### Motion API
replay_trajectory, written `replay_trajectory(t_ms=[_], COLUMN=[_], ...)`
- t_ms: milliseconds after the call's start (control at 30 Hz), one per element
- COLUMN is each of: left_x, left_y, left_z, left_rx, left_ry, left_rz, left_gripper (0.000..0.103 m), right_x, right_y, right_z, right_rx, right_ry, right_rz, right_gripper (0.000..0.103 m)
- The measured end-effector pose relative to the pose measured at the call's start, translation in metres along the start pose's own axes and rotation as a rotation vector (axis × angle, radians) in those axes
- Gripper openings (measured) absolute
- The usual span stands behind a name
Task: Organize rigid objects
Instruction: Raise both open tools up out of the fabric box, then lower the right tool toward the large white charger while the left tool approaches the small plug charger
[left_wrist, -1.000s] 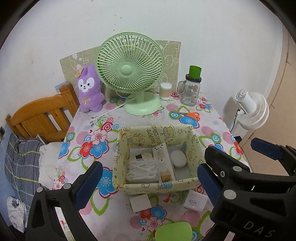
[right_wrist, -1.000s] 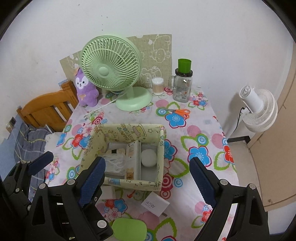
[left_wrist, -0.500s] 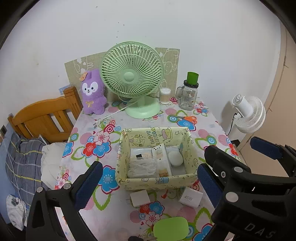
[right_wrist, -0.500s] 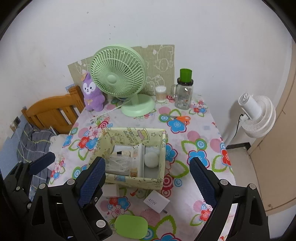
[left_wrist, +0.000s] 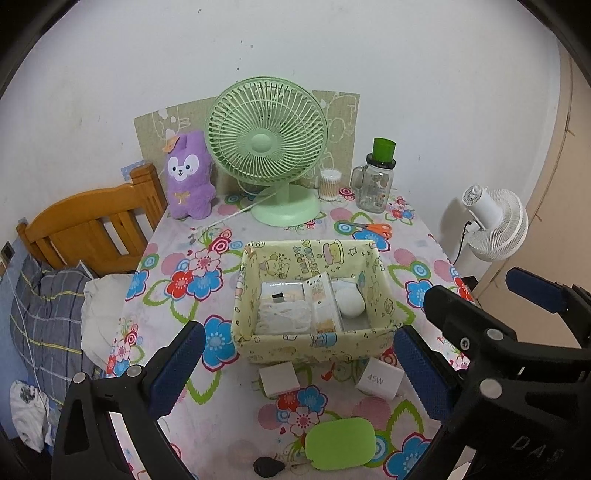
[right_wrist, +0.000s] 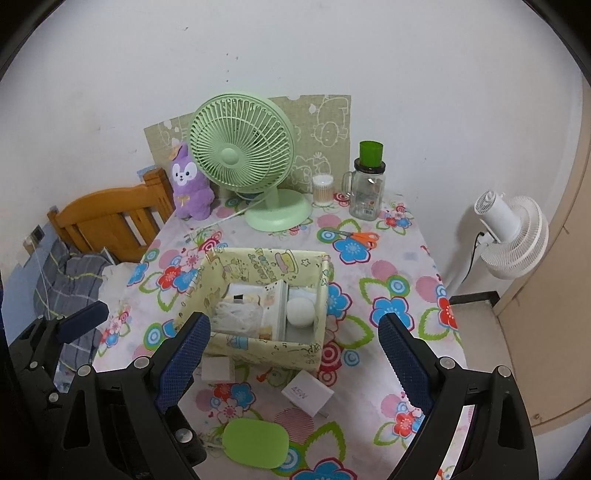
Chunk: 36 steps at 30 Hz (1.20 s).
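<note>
Left gripper (left_wrist: 299, 365): jaws spread wide, nothing between them, hanging over the near edge of the table (left_wrist: 173, 306). Right gripper (right_wrist: 293, 363): same, jaws released, empty.

Yellow storage box (left_wrist: 314, 343) sits at 12 o'clock from both grippers, mid-table. Inside: white ball (left_wrist: 351, 301) in the right compartment, white mesh pouch (left_wrist: 282, 317) in the left, a narrow carton (left_wrist: 325, 302) standing between them.

Loose items, outside the box along its near wall: small white plug (left_wrist: 279, 378) at 6 o'clock of the box, 45W charger (left_wrist: 378, 378) at 5 o'clock. Nearer again: green oval case (left_wrist: 340, 443), black key fob (left_wrist: 267, 467) at its 9 o'clock.

Far side, 12 o'clock: green fan (left_wrist: 267, 147), purple plush (left_wrist: 188, 177), glass jar (left_wrist: 375, 184), scissors (left_wrist: 369, 229).
</note>
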<state>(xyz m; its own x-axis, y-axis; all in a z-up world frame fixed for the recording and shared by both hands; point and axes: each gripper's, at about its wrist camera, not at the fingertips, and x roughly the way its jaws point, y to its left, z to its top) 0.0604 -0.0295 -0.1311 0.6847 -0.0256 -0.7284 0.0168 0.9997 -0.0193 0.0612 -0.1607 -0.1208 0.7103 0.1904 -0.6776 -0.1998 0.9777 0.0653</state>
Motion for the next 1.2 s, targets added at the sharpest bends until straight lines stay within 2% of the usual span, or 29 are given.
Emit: replay_trajectory(t_ms=[500, 1200], left_x=[0.017, 0.059], left_y=[0.002, 0.011], left_z=[-0.025, -0.073], left_rx=[0.004, -0.018], left_ry=[0.022, 0.074], left_rz=[-0.033, -0.043], left_gripper=[0.103, 0.103], right_x=[0.011, 0.065], right_y=[-0.002, -0.007], right_z=[-0.023, -0.072], right_rx=[-0.022, -0.004], right_ry=[-0.037, 0.018], right_rz=[-0.021, -0.06], right_gripper=[0.094, 0.094])
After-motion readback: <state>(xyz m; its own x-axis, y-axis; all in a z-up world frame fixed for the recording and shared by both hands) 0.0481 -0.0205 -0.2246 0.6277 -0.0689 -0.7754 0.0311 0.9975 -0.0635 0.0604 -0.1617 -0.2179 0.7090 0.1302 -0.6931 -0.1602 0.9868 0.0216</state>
